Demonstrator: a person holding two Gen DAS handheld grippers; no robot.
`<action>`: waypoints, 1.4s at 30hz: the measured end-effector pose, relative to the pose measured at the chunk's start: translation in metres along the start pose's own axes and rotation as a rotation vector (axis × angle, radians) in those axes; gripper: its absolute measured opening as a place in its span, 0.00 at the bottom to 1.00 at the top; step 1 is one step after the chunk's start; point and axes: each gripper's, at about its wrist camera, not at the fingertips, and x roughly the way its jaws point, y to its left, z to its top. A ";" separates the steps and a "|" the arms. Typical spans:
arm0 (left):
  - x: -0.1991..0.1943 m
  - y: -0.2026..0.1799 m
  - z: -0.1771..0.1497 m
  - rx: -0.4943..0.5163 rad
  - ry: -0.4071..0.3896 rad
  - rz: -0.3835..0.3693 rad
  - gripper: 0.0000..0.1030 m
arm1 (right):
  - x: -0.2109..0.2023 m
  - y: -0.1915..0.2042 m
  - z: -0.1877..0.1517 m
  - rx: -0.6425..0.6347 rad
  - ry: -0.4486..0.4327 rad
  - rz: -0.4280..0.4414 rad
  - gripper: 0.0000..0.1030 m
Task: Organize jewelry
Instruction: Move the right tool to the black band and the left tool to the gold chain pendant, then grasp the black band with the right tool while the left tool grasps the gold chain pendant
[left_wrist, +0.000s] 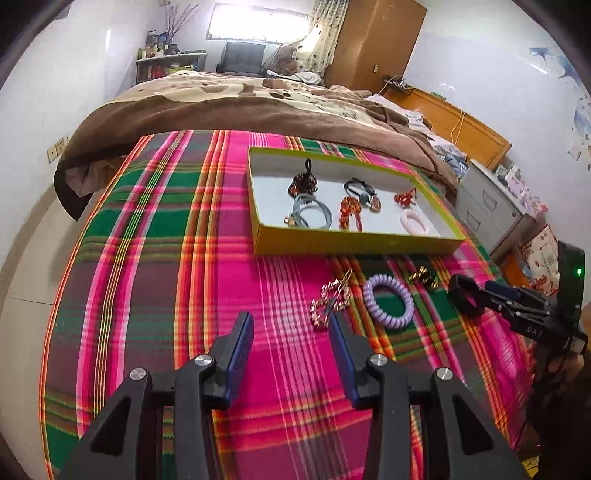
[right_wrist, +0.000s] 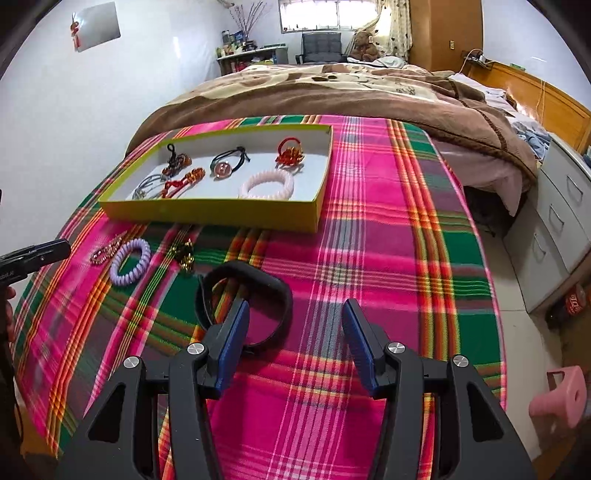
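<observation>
Jewelry sort: both claws apart, nothing clamped

Left gripper jaws apart over plaid blanket, empty; gold chain just ahead, purple coil band beside it. Right gripper jaws apart w/ black strap hooked round its left finger, not pinched. Yellow box holds other pieces.

A yellow-green cardboard box holding hair ties sits on the pink-and-green plaid blanket; a lilac spiral hair tie lies near it.

One box; six pieces inside, four outside.
</observation>
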 end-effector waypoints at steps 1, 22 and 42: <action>0.001 0.000 -0.002 0.002 0.005 0.004 0.41 | 0.002 0.001 -0.001 -0.006 0.009 0.005 0.51; 0.001 -0.009 -0.013 0.061 -0.010 0.046 0.41 | 0.016 0.015 0.006 -0.043 0.025 -0.045 0.51; 0.022 -0.017 -0.001 0.093 0.049 -0.011 0.41 | 0.011 0.027 0.000 -0.066 0.018 -0.050 0.13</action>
